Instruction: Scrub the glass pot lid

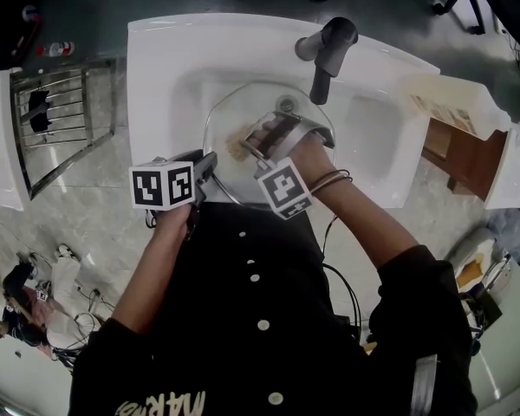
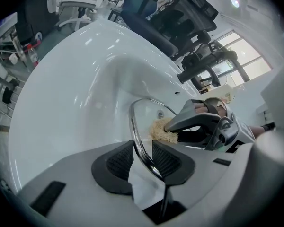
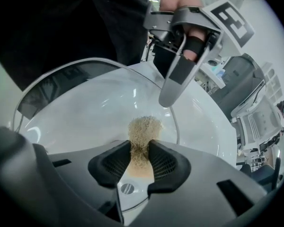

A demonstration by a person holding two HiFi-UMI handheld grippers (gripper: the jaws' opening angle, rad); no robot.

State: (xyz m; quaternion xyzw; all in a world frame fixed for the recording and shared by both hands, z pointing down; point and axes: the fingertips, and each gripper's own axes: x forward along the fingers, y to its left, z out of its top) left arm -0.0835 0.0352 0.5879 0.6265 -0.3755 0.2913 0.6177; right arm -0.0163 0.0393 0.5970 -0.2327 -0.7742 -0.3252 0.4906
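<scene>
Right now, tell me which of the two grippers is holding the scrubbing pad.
The right gripper: its fingers pinch the tan scrubbing pad on the glass pot lid. The left gripper grips only the lid's metal rim.

The glass pot lid (image 1: 243,111) is filling the middle of the sink basin (image 1: 178,85), and the black faucet (image 1: 322,72) is overhanging its far rim, barring the way in from the back. The left gripper (image 1: 208,163) and the right gripper (image 1: 253,137), with its scrub pad (image 1: 237,148), are crowding the near side. Room is staying open only at the basin's left and right ends, beside the lid
</scene>
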